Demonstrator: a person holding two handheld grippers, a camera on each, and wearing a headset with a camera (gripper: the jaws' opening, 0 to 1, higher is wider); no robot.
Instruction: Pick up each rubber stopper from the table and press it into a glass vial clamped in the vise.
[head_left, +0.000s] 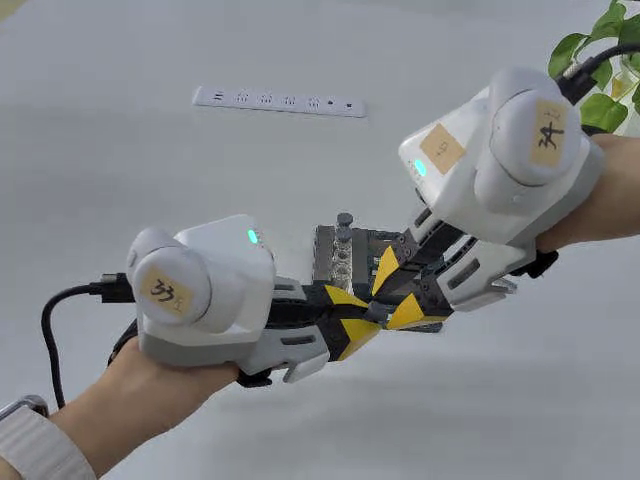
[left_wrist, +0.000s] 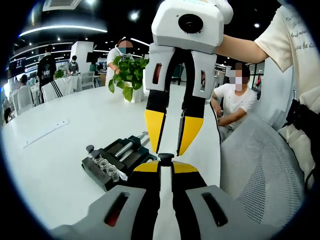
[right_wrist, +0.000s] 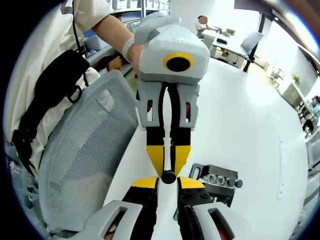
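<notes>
A small dark rubber stopper (head_left: 377, 312) is held in the air just in front of the black vise (head_left: 325, 250). My left gripper (head_left: 371, 315) comes in from the left and my right gripper (head_left: 389, 303) from the upper right; their yellow tips meet at the stopper. In the left gripper view the stopper (left_wrist: 165, 157) sits at the end of my nearly closed jaws. In the right gripper view the stopper (right_wrist: 168, 176) lies between that gripper's own tips. Both look shut on it. The vise holds a row of glass vials (head_left: 342, 268); one has a stopper (head_left: 344, 219) in it.
A white power strip (head_left: 280, 101) lies at the far side of the white table. A potted plant (head_left: 600, 70) stands at the right edge. A grey mesh chair (right_wrist: 85, 150) is beside the table, and people sit in the background.
</notes>
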